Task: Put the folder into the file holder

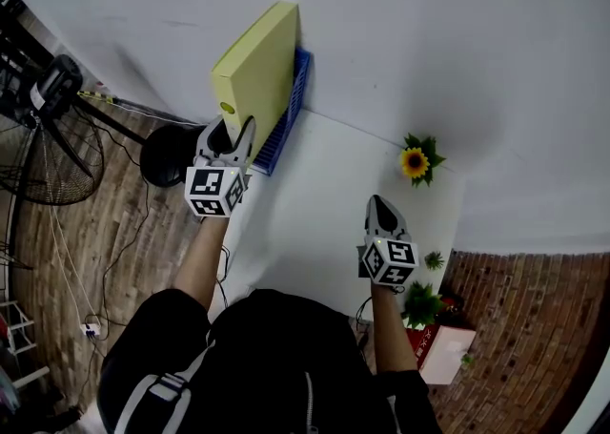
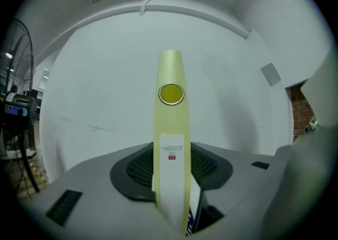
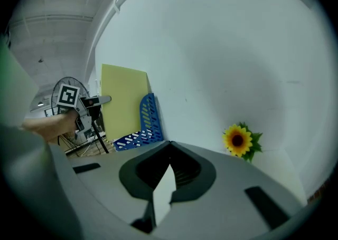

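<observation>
Left claw (image 2: 172, 166) clamps the upright yellow folder (image 2: 170, 70) by its spine.

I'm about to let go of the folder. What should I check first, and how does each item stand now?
1. Left gripper grips the folder by its spine: ok.
2. Folder stands upright against the wall: ok.
3. Folder sits in the file holder, beside its blue end panel: ok.
4. Folder's bottom edge is fully down on the holder's base: cannot tell, hidden.
5. Right gripper is shut, empty, and over the table, apart from the holder: ok.
6. Sunflower stands well aside: ok.
</observation>
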`<state>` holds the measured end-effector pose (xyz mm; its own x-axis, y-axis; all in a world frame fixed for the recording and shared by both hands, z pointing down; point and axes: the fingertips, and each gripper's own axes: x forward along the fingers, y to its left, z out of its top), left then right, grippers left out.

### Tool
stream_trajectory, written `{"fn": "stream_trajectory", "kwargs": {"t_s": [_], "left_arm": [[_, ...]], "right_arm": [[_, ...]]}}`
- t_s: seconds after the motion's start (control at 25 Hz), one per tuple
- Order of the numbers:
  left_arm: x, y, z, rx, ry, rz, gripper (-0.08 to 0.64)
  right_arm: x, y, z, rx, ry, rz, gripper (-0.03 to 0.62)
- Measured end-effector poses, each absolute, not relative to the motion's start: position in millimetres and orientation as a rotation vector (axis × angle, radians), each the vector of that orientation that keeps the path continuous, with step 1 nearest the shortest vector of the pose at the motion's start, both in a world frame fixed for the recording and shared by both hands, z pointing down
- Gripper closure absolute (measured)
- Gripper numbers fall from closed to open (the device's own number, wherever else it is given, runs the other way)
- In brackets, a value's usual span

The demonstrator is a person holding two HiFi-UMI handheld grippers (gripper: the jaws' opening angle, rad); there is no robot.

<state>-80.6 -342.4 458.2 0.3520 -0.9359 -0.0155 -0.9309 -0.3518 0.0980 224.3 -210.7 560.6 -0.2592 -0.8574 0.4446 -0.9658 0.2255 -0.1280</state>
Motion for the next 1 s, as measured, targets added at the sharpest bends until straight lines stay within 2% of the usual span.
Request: {"fn": "stream_trajectory", "kwargs": {"t_s": [0.2, 0.68, 1.0], "left_arm": [[-77.9, -353.5, 467.8, 2.478, -1.695, 0.067, 0.353], [-74.9, -381.2, 473.3, 2.452, -1.618, 0.247, 0.351], [-74.0, -377.4, 471.9, 2.484, -1.642, 0.216, 0.397]], "right_arm": [[221.2, -210.3, 564.9, 1.691, -2.227, 0.559, 0.588], [220.4, -208.2, 564.3, 1.709, -2.223, 0.57, 0.588], [218.9, -202.8, 569.6, 1.712, -2.219, 0.59, 0.588]]}}
